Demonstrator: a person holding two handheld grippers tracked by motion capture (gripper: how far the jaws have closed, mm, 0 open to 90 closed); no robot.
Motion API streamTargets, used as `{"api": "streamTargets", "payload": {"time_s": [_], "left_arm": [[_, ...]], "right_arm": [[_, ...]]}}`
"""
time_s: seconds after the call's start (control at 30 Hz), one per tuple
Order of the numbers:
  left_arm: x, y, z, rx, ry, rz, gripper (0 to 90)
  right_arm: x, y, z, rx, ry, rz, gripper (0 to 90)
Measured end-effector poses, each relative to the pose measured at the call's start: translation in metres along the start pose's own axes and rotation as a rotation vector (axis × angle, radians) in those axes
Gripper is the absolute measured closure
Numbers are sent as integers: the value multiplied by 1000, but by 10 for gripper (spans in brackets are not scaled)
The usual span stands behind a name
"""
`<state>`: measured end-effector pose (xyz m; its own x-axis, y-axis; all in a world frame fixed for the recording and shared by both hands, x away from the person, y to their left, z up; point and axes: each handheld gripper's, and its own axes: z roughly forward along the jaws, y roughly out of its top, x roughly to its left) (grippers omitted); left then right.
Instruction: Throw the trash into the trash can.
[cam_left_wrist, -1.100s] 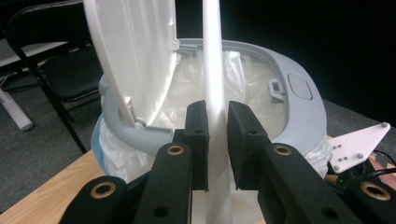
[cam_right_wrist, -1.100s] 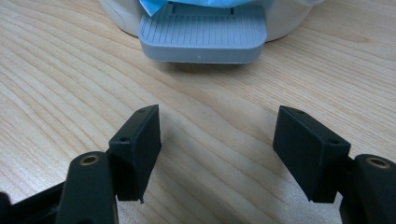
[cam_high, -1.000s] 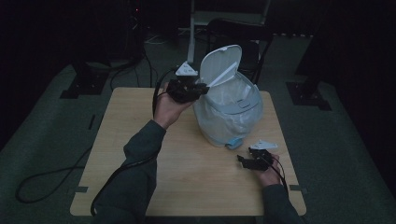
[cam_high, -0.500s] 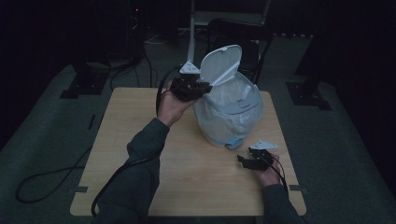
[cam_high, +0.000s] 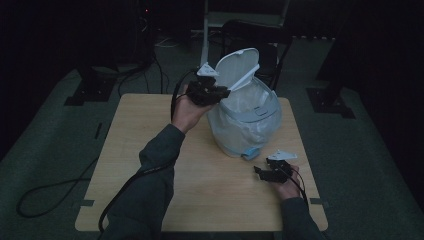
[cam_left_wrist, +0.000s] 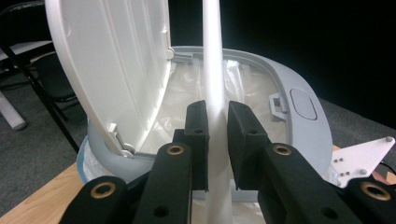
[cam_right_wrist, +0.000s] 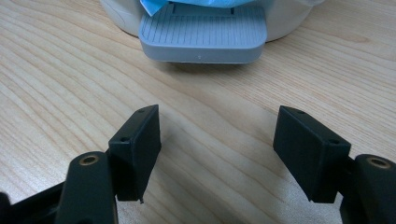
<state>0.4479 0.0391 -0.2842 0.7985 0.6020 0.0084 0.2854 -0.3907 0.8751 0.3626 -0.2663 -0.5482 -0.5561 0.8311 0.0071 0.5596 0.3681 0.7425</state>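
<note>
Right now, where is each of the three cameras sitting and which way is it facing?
High view: above the person's side, facing forward and down on the table; forearms and both grippers show.
Left gripper view: on the left gripper, facing the open pedal bin; its jaws pinch the bin's white inner ring.
Right gripper view: on the right gripper, low over the table, facing the pedal; jaws open.
Shared: every view includes the bin.

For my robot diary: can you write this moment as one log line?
left tongs: shut on bin ring | right tongs: open, facing pedal | lid: up
</note>
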Motion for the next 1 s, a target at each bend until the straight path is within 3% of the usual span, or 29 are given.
{"api": "streamTargets", "payload": {"time_s": [0.67, 0.83, 1.0], "left_arm": [[3, 0, 8, 16, -5, -16, 791], [4, 0, 5, 8, -6, -7, 694], [5, 1, 1, -7, -3, -9, 657]], "right_arm": [[0, 0, 0, 0, 0, -1, 308], [0, 0, 0, 0, 0, -1, 308], [0, 0, 0, 0, 0, -2, 308]]}}
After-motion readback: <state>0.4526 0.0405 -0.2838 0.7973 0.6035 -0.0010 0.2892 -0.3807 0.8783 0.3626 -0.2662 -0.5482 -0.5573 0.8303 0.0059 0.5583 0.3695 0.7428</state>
